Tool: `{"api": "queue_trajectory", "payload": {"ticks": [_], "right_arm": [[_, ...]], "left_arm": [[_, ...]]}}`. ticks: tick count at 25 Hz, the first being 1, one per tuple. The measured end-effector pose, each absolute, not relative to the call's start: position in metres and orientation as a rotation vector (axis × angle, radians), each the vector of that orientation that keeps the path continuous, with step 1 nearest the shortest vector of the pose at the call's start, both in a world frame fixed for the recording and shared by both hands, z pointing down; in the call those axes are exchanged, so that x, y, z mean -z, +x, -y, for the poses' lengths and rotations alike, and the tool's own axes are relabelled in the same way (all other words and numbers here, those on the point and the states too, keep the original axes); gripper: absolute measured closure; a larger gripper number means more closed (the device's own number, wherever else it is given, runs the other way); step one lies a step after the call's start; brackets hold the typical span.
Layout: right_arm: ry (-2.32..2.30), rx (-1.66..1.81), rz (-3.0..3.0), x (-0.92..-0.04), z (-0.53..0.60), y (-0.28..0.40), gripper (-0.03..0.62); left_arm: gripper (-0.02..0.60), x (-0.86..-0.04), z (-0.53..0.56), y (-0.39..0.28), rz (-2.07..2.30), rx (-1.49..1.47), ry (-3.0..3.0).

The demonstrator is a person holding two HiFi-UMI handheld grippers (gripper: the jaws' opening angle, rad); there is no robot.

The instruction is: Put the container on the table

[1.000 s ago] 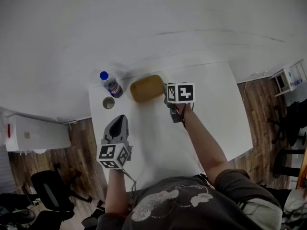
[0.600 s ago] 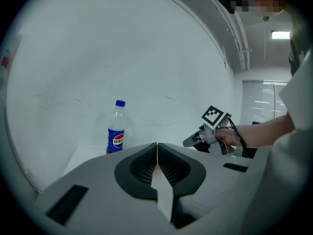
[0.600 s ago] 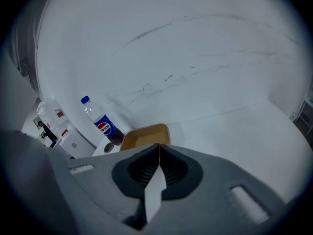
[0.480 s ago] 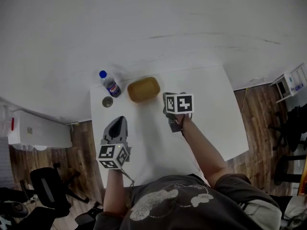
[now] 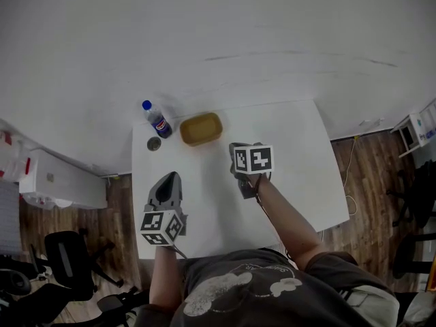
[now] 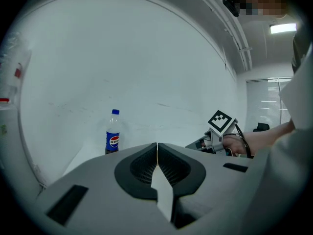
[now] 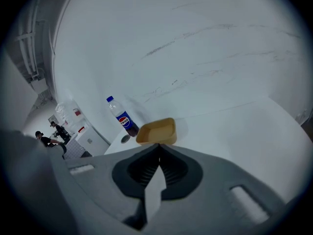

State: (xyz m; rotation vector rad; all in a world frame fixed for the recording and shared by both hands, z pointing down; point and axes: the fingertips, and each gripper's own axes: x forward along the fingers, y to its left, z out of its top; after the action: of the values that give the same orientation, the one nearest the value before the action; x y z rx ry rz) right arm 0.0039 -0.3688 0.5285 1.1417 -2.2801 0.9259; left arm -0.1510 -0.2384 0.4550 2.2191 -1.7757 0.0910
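The yellow-brown container point(image 5: 201, 129) stands upright on the white table point(image 5: 300, 155) near its far edge, and shows empty in the right gripper view point(image 7: 157, 131). My right gripper point(image 5: 235, 161) hovers a short way nearer than the container, apart from it. Its jaws are shut on nothing point(image 7: 157, 146). My left gripper point(image 5: 169, 178) is over the table's left side, well short of the container, shut and empty point(image 6: 157, 146). From the left gripper view I see the right gripper's marker cube point(image 6: 220, 123).
A cola bottle with a blue cap point(image 5: 157, 120) stands left of the container, and a small round cup or lid point(image 5: 154, 144) lies in front of it. A white wall rises just behind the table. A white cabinet point(image 5: 61, 180) and office chairs stand on the wooden floor around.
My right gripper has drawn back from the container's right end towards the person. The container stays on the table. The left gripper has hardly moved.
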Motion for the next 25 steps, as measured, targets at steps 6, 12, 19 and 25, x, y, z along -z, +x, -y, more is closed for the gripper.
{"api": "queue_trajectory", "payload": {"ticks": [6,12,19,25], "right_arm": [[1.072,-0.942,2.332,-0.527,0.348,0.019,0.595],[1.017,-0.965,2.339,-0.531,0.335,0.021,0.595],[0.983,-0.943,2.361,-0.538,0.331,0.017,0.595],[1.007,-0.899,2.355,-0.539,0.309,0.008,0.595]], "left_arm": [[0.571,-0.453,0.208,-0.135,1.827,-0.095,2.183],[0.571,-0.453,0.198,-0.143,1.866,-0.091,2.138],[0.571,-0.453,0.207,-0.155,1.863,-0.068,2.138],[0.571,-0.47,0.188,-0.154,1.785,-0.057,2.158]]}}
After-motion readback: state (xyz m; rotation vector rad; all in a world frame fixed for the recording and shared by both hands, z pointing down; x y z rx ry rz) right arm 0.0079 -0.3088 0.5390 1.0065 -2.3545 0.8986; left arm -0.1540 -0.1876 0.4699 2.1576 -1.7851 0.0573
